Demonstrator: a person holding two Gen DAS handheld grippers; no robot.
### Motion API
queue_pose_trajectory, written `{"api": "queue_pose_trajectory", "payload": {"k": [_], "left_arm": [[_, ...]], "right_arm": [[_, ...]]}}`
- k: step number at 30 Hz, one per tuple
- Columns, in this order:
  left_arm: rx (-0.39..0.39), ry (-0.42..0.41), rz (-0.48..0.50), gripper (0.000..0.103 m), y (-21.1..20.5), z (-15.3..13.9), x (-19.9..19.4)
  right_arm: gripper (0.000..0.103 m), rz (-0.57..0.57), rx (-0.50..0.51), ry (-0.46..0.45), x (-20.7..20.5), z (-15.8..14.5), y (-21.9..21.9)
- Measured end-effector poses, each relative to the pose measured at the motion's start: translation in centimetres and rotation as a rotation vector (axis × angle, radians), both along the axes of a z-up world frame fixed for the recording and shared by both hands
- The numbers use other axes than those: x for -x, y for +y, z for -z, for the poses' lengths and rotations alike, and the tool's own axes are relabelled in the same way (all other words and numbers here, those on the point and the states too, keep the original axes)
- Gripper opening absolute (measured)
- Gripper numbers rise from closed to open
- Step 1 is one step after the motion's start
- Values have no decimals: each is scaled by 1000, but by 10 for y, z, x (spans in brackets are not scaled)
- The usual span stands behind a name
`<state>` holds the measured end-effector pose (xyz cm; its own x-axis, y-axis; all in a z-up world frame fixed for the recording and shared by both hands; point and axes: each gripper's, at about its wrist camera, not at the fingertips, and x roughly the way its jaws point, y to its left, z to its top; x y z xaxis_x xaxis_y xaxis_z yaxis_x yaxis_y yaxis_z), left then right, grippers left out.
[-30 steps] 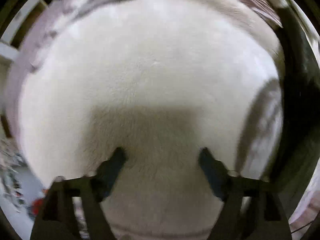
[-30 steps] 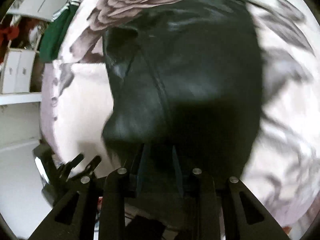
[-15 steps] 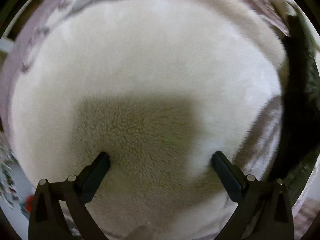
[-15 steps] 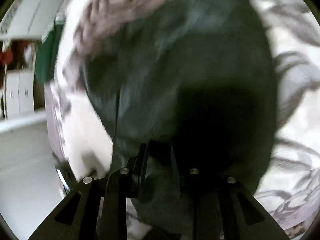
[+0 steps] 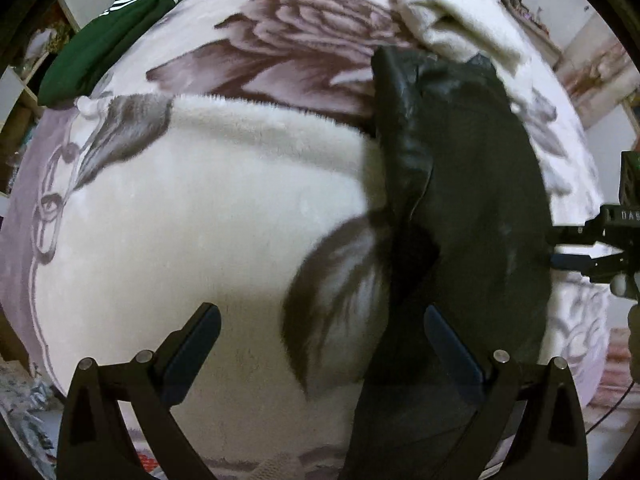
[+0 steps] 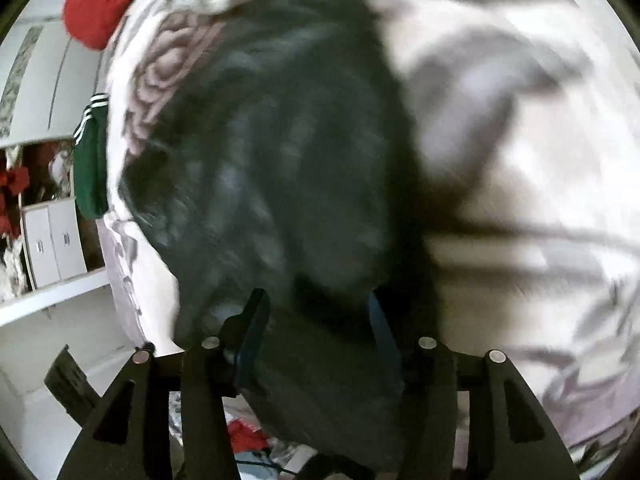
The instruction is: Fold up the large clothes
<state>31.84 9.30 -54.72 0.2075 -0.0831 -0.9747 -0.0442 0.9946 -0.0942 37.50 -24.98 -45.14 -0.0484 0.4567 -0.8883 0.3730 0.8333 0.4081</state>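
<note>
A black leather-like garment [image 5: 480, 200] lies on the bed, with white fleecy fabric [image 5: 200, 220] beside it to the left. My left gripper [image 5: 320, 312] hovers above both. It is open wide, with nothing between its fingers. In the blurred right wrist view the black garment [image 6: 280, 160] fills the middle. My right gripper [image 6: 316, 300] has its jaws opening, and the black fabric still lies loosely between them. The right gripper [image 5: 560, 250] also shows at the garment's right edge in the left wrist view.
A floral grey-and-white blanket [image 5: 280, 52] covers the bed [image 6: 520, 120]. A green garment with white stripes [image 5: 100, 52] lies at its far left edge. More white fleece [image 5: 460, 12] is bunched at the back. A red item [image 6: 104, 0] and white cupboards [image 6: 52, 240] are beyond the bed.
My left gripper has spread wider and lifted away from the white fleece, so the black garment and the blanket came into view. My right gripper has swung sideways and its jaws have parted.
</note>
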Motion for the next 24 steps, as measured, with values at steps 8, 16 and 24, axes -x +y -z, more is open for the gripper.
{"api": "queue_pose_trajectory", "payload": {"k": [8,16,24], "left_arm": [[-17,13,-72,103,15,14,4],[243,-28,-171,102,20,11,-62],[395,-50,-62,27,-20,33,-121]], "right_arm": [[5,25,25,-49,6,49,17],[1,134,-57,134,34,70,-35],[1,100,46,80,-6,56,-38]]}}
